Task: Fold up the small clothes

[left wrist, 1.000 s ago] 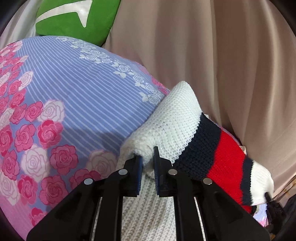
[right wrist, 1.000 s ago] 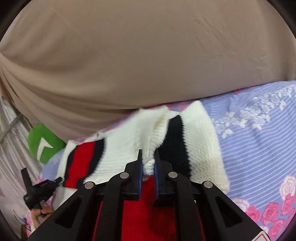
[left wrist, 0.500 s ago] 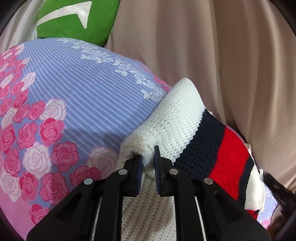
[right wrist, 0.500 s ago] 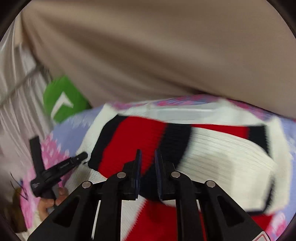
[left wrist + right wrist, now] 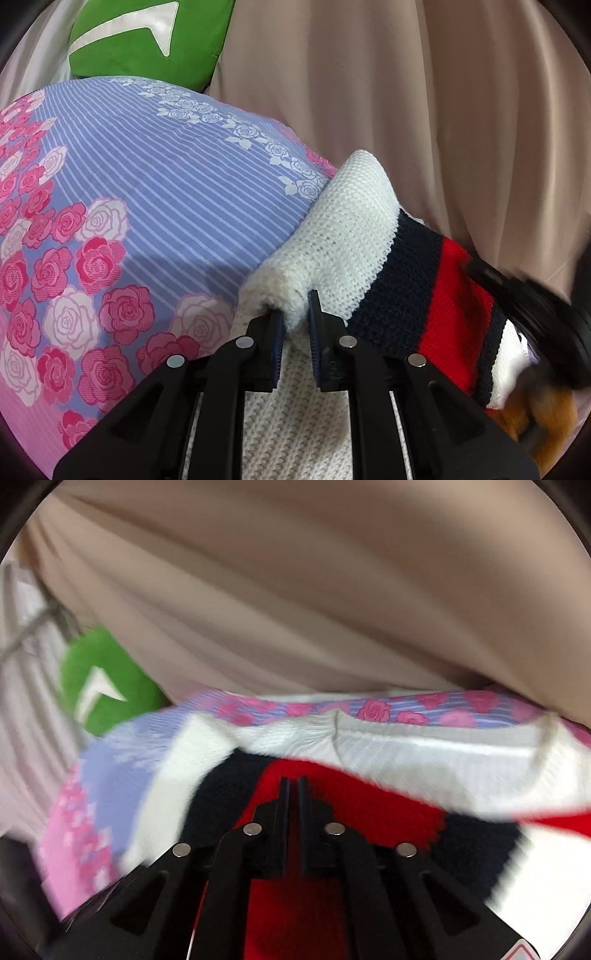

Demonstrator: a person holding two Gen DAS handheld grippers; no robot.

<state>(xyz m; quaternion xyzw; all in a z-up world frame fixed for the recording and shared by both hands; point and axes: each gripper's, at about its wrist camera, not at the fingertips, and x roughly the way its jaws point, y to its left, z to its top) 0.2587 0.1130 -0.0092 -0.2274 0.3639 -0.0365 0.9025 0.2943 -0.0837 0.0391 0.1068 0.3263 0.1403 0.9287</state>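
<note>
While the left gripper (image 5: 295, 314) pinches a rolled white edge of the cream knitted sweater with navy and red bands (image 5: 373, 240), the garment lies on the lilac striped bedsheet printed with pink roses (image 5: 147, 206), next to the beige curtain (image 5: 424, 110); a green cushion with a white arrowhead (image 5: 147, 40) sits behind. In the blurred right wrist view, the right gripper (image 5: 292, 786) hangs over the sweater's red band (image 5: 351, 805), its jaws closing, almost together, with no cloth visibly between them.
</note>
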